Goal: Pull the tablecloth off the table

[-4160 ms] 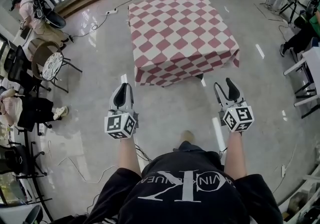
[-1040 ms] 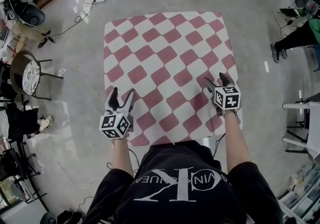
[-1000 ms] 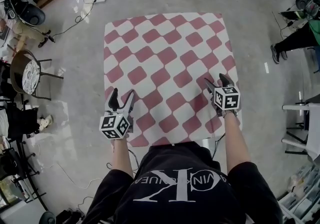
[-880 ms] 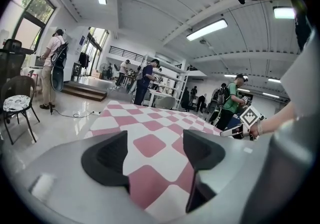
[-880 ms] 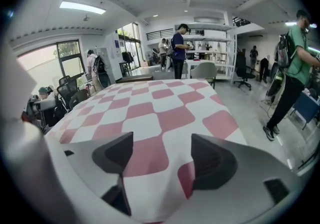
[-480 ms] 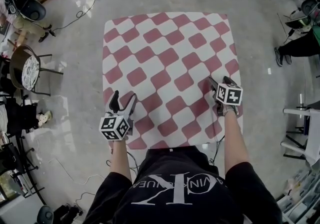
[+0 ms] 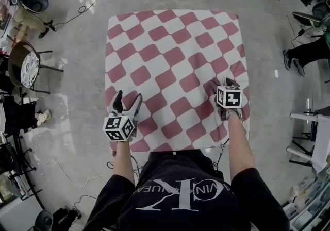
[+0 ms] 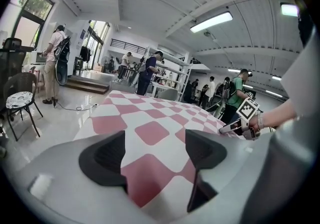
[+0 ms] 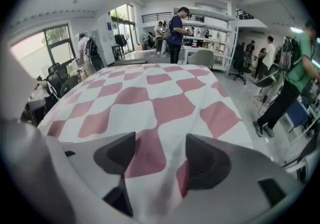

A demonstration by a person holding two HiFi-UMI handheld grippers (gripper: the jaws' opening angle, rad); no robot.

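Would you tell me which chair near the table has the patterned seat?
The left-side chair, left of the tablecloth in the head view: its round seat is speckled, whereas the far chair looks plain grey.

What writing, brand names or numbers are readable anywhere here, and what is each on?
"VIN K": part of the white print on the person's black shirt; the rest is unclear.
Marker cubes: black-and-white patterns only, no words.
Tablecloth: no text.
Room background: nothing legible.
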